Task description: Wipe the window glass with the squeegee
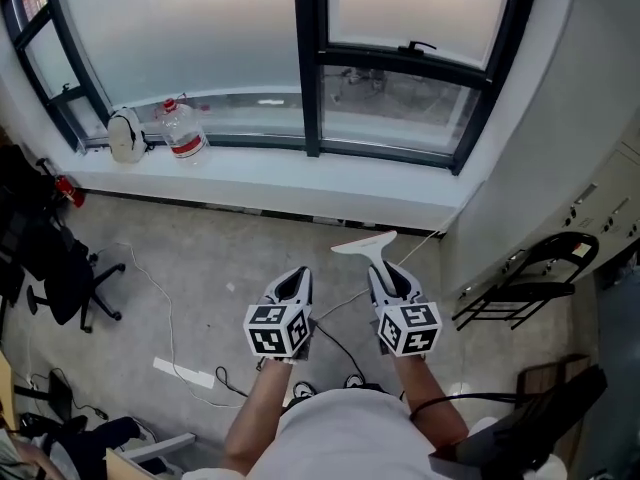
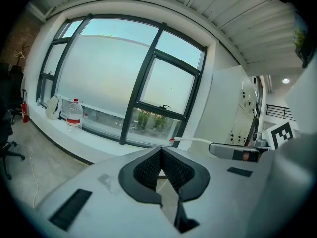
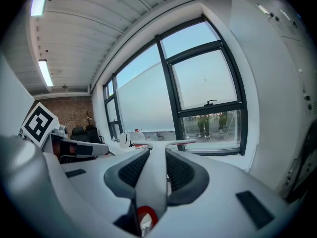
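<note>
The white squeegee (image 1: 368, 247) is held out in front of me, its handle (image 3: 153, 178) between the jaws of my right gripper (image 1: 386, 274) and its blade (image 3: 171, 143) lying crosswise ahead of the tips. That gripper (image 3: 157, 153) is shut on the handle. Beside it, my left gripper (image 1: 293, 277) is shut with nothing in it (image 2: 159, 150); from there the squeegee blade (image 2: 192, 141) shows to the right. Both are well back from the window glass (image 1: 190, 28), above the floor. The dark-framed window (image 3: 205, 78) fills the wall ahead.
A water bottle (image 1: 184, 129) and a white object (image 1: 125, 135) stand on the window sill (image 1: 280, 180) at the left. An office chair (image 1: 62, 270) and cables (image 1: 160, 308) are on the floor at the left. A black rack (image 1: 528, 276) stands at the right wall.
</note>
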Motion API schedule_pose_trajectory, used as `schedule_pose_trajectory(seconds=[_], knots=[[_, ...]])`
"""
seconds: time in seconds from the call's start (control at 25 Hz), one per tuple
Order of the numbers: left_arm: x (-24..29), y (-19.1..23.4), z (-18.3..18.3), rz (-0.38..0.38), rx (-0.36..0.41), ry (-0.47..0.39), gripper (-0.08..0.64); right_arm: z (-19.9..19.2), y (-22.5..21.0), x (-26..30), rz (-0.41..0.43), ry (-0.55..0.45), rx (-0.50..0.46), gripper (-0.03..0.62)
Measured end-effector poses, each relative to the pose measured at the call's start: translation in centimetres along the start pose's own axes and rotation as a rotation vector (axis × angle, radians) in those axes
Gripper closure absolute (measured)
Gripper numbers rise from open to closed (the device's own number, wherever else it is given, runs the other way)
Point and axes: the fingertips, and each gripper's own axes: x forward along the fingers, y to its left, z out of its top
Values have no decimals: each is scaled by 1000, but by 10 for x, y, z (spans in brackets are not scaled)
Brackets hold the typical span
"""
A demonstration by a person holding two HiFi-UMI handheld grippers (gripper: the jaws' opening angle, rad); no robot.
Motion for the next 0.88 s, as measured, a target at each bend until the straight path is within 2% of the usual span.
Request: schedule_pose_trajectory(seconds=[0.72, 0.88], knots=[[20, 3, 9, 15, -26, -3, 560, 11, -20, 14, -3, -13, 13, 508], [24, -3, 12, -2, -16, 0, 560, 11, -24, 11, -11, -16, 19, 508]])
